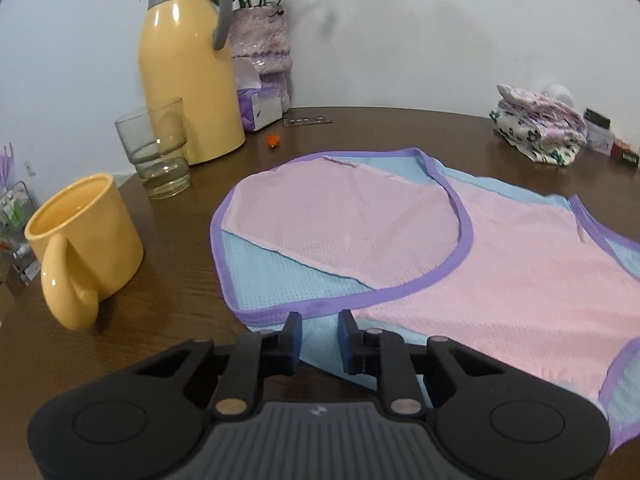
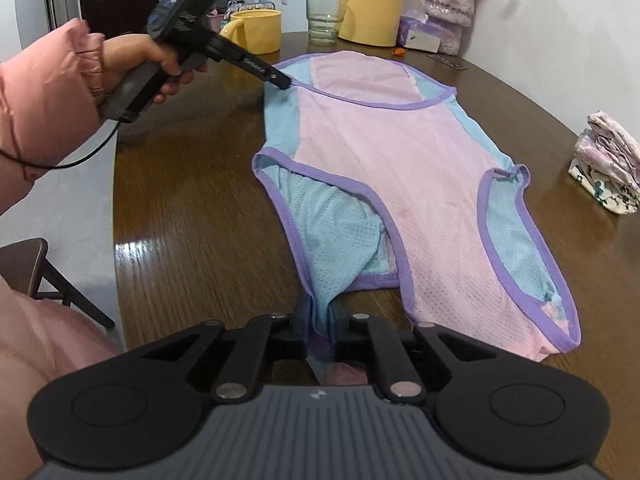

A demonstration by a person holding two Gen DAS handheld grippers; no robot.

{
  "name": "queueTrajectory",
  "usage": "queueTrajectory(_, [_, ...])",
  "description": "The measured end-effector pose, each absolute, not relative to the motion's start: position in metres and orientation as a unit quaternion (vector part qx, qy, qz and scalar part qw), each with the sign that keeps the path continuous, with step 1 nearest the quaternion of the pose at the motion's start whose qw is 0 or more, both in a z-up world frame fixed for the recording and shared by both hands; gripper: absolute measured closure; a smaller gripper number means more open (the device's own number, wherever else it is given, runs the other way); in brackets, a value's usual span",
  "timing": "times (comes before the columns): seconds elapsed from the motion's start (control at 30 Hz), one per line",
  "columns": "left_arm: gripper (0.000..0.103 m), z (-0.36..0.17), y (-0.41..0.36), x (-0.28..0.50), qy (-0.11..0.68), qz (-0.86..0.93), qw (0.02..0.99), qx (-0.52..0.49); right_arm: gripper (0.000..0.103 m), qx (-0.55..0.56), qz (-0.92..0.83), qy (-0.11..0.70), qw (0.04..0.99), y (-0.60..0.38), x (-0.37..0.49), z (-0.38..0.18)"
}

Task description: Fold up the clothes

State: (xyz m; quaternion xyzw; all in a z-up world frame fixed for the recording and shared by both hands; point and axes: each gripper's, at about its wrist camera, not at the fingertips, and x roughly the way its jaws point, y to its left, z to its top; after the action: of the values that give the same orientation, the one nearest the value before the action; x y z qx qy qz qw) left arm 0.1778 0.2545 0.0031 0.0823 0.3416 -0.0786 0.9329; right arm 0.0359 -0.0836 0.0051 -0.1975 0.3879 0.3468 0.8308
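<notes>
Thin, limp mesh vest [image 2: 420,152] spread on the bench [image 2: 192,208]: light, floppy, best pinched at the purple trim. Right gripper [image 2: 320,320] fingers clamped on near strap; left gripper [image 1: 319,334] fingers slightly apart over far edge.

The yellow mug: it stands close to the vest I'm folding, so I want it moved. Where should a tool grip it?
Grip the mug's handle, coming from the near table edge. The mug stands upright and its loop handle points that way, clear of the glass behind it. A hedged second choice is pinching the rim.
</notes>
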Motion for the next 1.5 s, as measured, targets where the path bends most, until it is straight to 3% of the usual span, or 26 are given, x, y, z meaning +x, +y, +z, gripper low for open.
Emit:
queueTrajectory(0.23, [0.088, 0.002, 0.215, 0.124, 0.336, -0.087, 0.926, 0.148, 0.095, -0.224, 0.338, 0.401, 0.822, -0.116, 0.037, 0.009])
queueTrajectory(0.7, [0.088, 0.003, 0.14, 0.043, 0.35, -0.104, 0.914, 0.179, 0.094, -0.247, 0.339, 0.419, 0.805, -0.194, 0.051, 0.016])
queueTrajectory(0.8, [0.082, 0.006, 0.143, 0.038, 0.354, -0.102, 0.916, 0.16, 0.084, -0.218, 0.357, 0.412, 0.81, -0.196, 0.053, 0.018])
queueTrajectory(0.87, [0.082, 0.014, 0.149, 0.038, 0.342, -0.106, 0.923, 0.143, 0.062, -0.181, 0.364, 0.395, 0.824, -0.202, 0.056, 0.027])
queueTrajectory(0.9, [0.082, 0.017, 0.151, 0.041, 0.335, -0.103, 0.926, 0.143, 0.061, -0.159, 0.364, 0.385, 0.833, -0.206, 0.057, 0.033])
queueTrajectory(1.03, [0.082, 0.018, 0.161, 0.062, 0.329, -0.095, 0.928, 0.148, 0.061, -0.077, 0.286, 0.365, 0.882, -0.215, 0.086, 0.041])
queueTrajectory(1.23, [0.082, 0.004, 0.169, 0.075, 0.337, -0.125, 0.917, 0.174, 0.061, -0.077, 0.186, 0.387, 0.9, -0.214, 0.142, 0.013])
queueTrajectory(1.3, [0.086, 0.001, 0.169, 0.074, 0.335, -0.137, 0.914, 0.185, 0.064, -0.084, 0.182, 0.4, 0.894, -0.212, 0.153, 0.007])
queueTrajectory(1.43, [0.09, 0.002, 0.174, 0.071, 0.345, -0.145, 0.911, 0.176, 0.08, -0.102, 0.164, 0.419, 0.887, -0.216, 0.162, 0.001])
queueTrajectory(1.5, [0.099, 0.002, 0.17, 0.066, 0.35, -0.147, 0.907, 0.183, 0.087, -0.103, 0.154, 0.426, 0.886, -0.223, 0.171, 0.0])
